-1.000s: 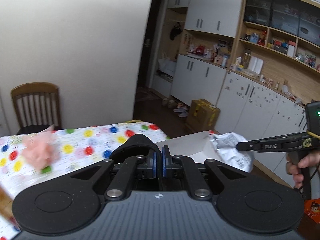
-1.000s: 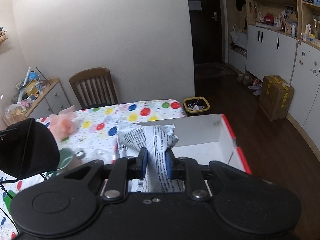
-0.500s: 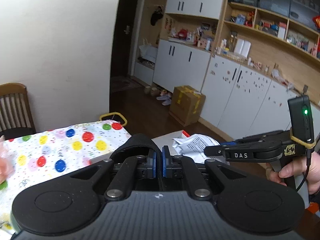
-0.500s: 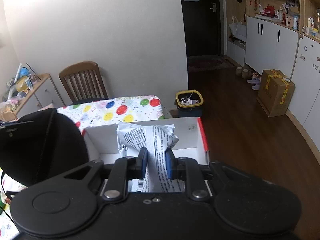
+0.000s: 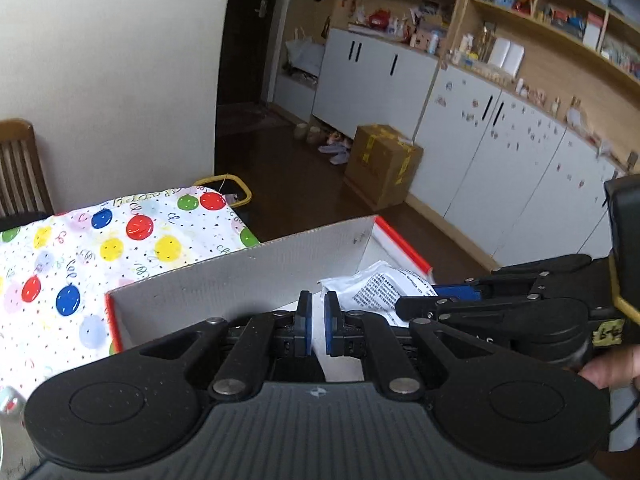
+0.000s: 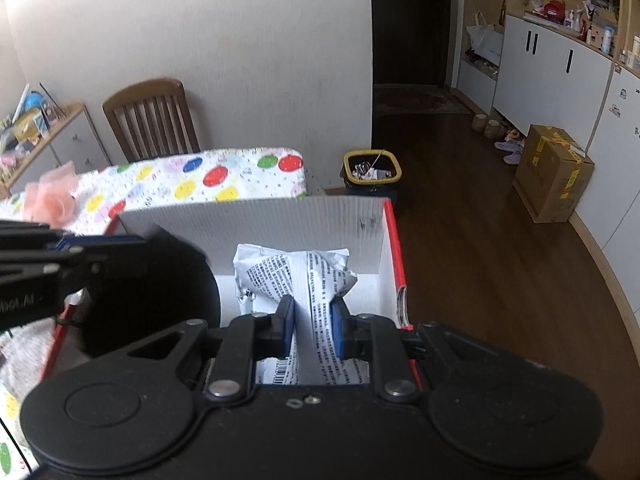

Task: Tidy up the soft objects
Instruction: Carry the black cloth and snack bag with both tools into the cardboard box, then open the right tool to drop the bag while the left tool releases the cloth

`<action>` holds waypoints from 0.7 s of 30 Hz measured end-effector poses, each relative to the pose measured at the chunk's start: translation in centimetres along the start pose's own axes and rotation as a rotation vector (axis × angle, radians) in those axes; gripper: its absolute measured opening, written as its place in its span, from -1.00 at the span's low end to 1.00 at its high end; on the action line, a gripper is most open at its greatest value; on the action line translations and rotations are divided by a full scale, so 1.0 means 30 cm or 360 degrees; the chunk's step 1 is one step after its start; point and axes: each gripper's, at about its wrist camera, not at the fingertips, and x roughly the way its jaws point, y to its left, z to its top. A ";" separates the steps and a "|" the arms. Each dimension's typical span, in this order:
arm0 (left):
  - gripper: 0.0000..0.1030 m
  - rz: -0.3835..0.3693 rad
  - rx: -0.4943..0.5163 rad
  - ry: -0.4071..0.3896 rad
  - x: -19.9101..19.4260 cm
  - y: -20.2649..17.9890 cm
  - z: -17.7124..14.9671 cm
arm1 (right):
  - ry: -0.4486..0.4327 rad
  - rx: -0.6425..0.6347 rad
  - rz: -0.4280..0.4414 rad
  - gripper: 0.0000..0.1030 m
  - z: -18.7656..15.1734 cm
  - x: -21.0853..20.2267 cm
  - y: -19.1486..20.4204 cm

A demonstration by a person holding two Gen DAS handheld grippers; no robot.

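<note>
White packet inside box walls.

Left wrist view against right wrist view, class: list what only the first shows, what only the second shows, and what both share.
Only the left wrist view: a hand gripping the right tool.
Only the right wrist view: the pink puff on the tablecloth, and black fabric at the left tool.
Both: the white box, the printed packet clamped in the right tool, and the cardboard carton.

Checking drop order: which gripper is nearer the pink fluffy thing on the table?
Left. The left gripper hangs just beside the pink fluffy thing, over the box's left end. The right gripper, shut on the white packet, is farther right over the box.
</note>
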 end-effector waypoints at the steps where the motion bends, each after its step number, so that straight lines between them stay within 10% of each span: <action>1: -0.89 0.0009 0.0031 0.0030 0.021 -0.008 -0.002 | 0.0011 -0.0003 -0.0003 -0.65 -0.003 0.012 -0.001; 21: -0.88 0.0086 -0.0107 0.0401 0.231 0.040 -0.095 | 0.0208 -0.0127 0.0004 -0.53 -0.070 0.189 0.035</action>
